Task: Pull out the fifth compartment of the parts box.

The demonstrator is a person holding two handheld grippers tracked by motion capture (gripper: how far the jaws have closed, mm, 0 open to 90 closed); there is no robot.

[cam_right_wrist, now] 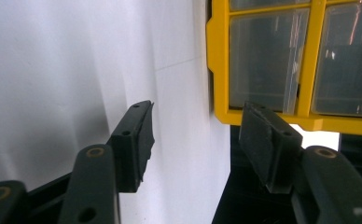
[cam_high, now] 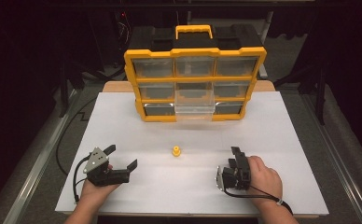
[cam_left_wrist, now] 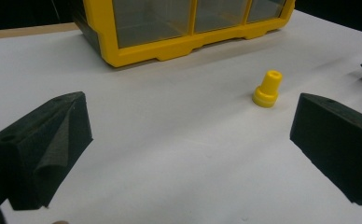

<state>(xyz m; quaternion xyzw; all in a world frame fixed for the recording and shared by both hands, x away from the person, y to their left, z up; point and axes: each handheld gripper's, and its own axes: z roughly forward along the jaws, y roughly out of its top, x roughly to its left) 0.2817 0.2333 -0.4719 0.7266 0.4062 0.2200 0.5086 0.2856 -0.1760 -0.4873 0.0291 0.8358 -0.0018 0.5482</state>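
Both tongs gape empty: left tongs (cam_left_wrist: 188, 144) face 1 yellow plug (cam_left_wrist: 267, 88) before 1 organizer (cam_high: 195, 79); high view shows its 1 pulled-out drawer (cam_high: 195, 102); right tongs (cam_right_wrist: 195, 144).

organizer (cam_high: 195, 84) top rows cut off in left gripper view, drawer contents too dim to tell

Small yellow plastic peg (cam_high: 176, 151), stepped shape: wide round base collar, narrower cylindrical neck above, open hole in the top face, seen in the left gripper view (cam_left_wrist: 267, 88). Standing upright on its base on the white table (cam_high: 272, 135). Position: roughly midway between the table's left and right edges, nearer the front edge than the back edge. Free-standing, nothing touching it. Surface looks clean and undamaged, uniform colour; a faint shadow sits at its base.
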